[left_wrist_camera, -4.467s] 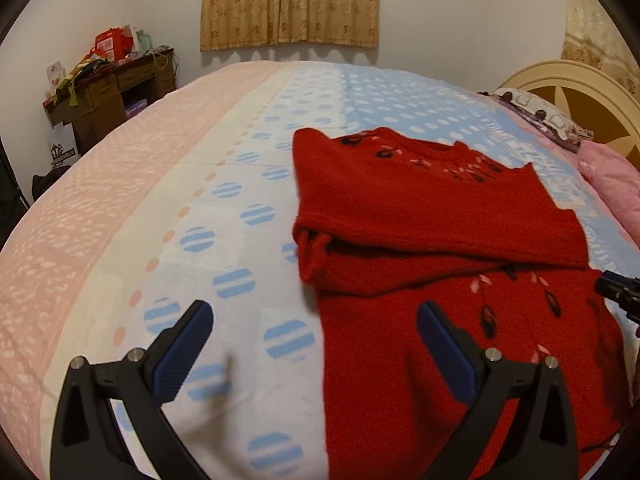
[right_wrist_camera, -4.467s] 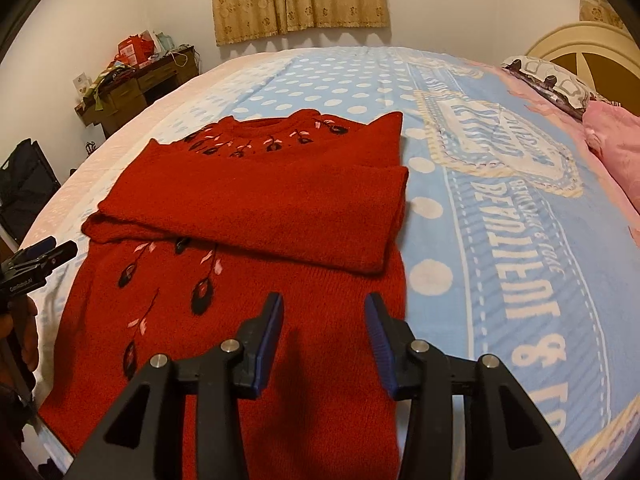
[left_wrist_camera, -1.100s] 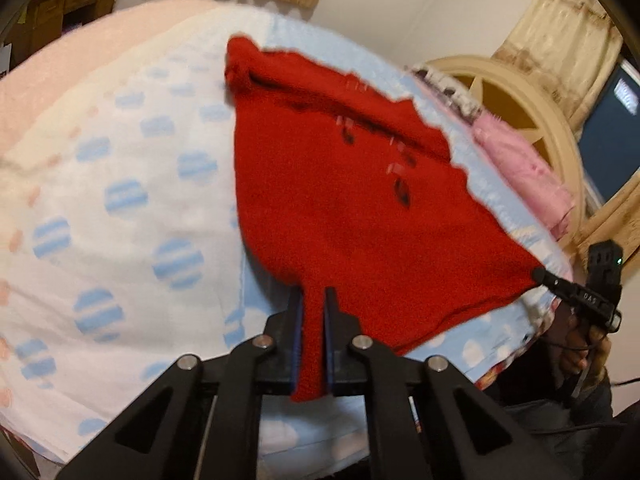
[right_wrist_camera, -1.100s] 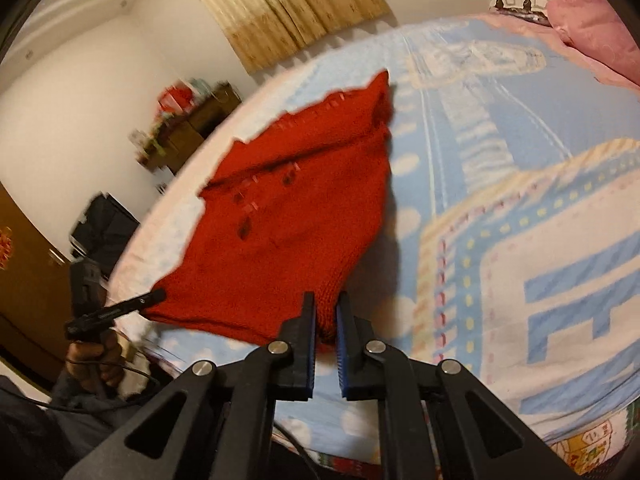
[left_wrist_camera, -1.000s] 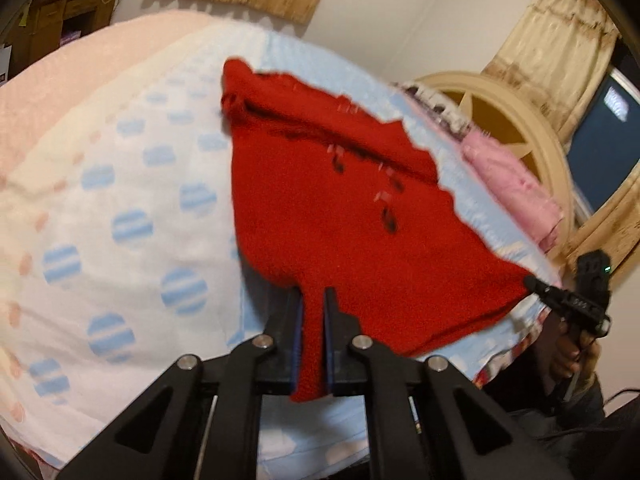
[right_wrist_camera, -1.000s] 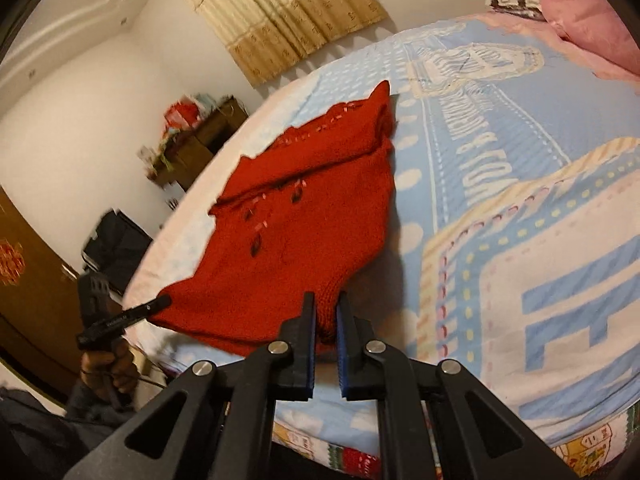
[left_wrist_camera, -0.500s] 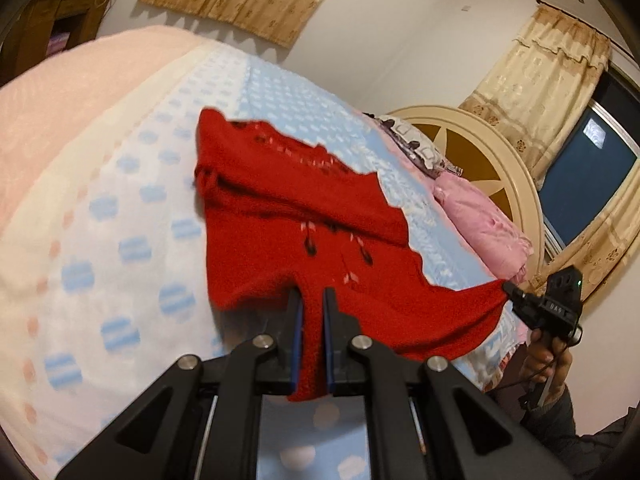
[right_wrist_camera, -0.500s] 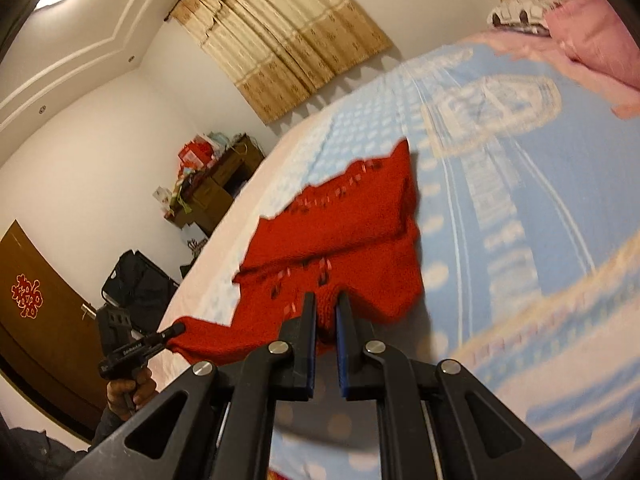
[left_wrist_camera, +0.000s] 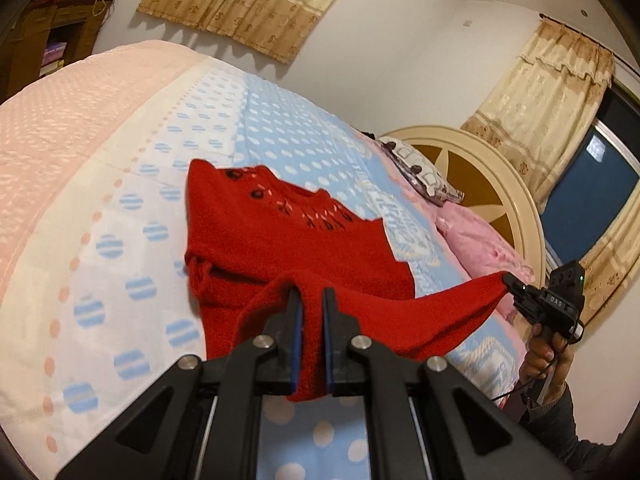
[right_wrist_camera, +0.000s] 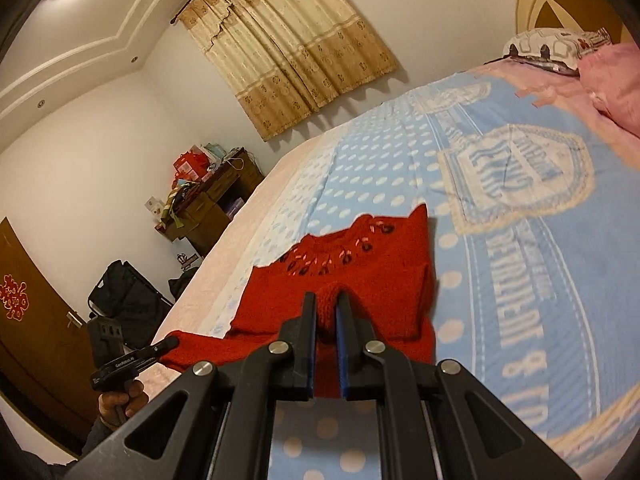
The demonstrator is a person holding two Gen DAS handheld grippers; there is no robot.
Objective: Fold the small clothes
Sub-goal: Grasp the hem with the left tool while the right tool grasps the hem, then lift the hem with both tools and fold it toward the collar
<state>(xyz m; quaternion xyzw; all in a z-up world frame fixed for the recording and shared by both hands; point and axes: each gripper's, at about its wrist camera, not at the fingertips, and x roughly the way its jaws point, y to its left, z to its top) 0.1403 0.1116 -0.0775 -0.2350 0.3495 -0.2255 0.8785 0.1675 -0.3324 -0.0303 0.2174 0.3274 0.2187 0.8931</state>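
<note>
bed point(left_wrist_camera: 132, 152) lying ahead of both grippers | red sweater point(left_wrist_camera: 288, 248) resting there, hem being lifted for the fold (sleeves already tucked across) | left gripper point(left_wrist_camera: 310, 316) and right gripper point(right_wrist_camera: 326, 320) each pinching closed on a hem corner, keeping the edge taut

bedspread point(left_wrist_camera: 100, 208), pink pillow point(left_wrist_camera: 476, 240), curtain point(right_wrist_camera: 288, 48), desk point(right_wrist_camera: 208, 208)

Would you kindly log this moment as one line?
left gripper: shut on red sweater hem | right gripper: same | hem lifted above bed
</note>
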